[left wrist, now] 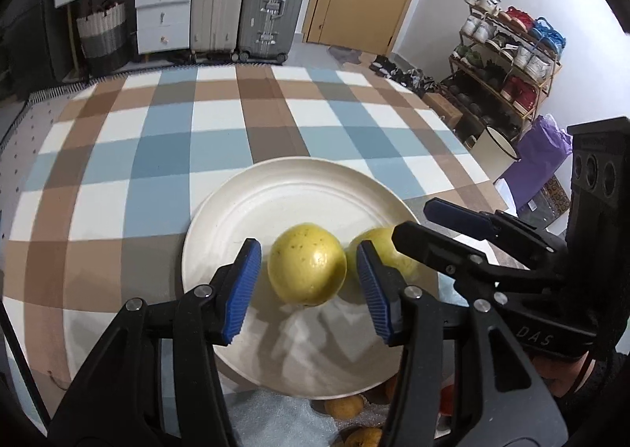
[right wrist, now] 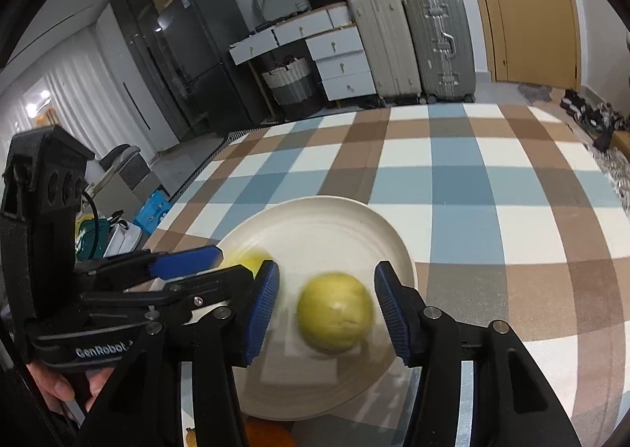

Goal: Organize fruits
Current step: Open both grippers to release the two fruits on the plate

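Note:
A white plate (left wrist: 220, 211) (right wrist: 315, 211) sits on the checked tablecloth and holds two yellow-green round fruits. In the left wrist view one fruit (left wrist: 307, 264) rests on the plate between the blue pads of my left gripper (left wrist: 307, 250), with a gap on each side, so the gripper is open. The second fruit (left wrist: 384, 250) lies just to its right, partly hidden. In the right wrist view that fruit (right wrist: 334, 311), blurred, lies between the pads of my right gripper (right wrist: 327, 268), untouched, gripper open. Each gripper shows in the other's view: right gripper (left wrist: 413, 218), left gripper (right wrist: 234, 262).
Several orange fruits (left wrist: 346, 405) (right wrist: 267, 435) lie below the plate's near rim. The checked cloth (left wrist: 157, 140) stretches away behind the plate. Beyond the table stand suitcases (left wrist: 252, 2), a drawer unit (left wrist: 163, 14) and a shoe rack (left wrist: 508, 53).

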The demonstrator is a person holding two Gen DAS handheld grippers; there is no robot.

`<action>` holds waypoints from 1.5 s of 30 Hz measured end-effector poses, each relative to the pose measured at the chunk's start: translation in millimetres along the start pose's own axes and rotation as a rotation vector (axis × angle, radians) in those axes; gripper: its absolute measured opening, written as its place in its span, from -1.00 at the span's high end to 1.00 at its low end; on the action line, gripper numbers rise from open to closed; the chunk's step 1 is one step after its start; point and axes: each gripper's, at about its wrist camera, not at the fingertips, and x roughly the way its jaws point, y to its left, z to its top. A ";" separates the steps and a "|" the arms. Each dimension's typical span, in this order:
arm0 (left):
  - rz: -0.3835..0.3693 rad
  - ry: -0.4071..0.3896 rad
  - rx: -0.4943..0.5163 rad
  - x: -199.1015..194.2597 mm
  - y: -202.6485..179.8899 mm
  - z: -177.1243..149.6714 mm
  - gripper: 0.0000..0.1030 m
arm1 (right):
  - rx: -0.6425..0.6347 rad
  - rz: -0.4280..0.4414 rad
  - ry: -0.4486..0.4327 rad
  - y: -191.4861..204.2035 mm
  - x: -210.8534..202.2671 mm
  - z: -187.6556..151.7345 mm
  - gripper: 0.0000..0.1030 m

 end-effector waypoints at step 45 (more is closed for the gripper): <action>0.026 -0.062 -0.091 -120.7 -31.2 -110.0 -0.98 | -0.058 -0.031 -0.015 8.1 -104.9 -67.0 -0.99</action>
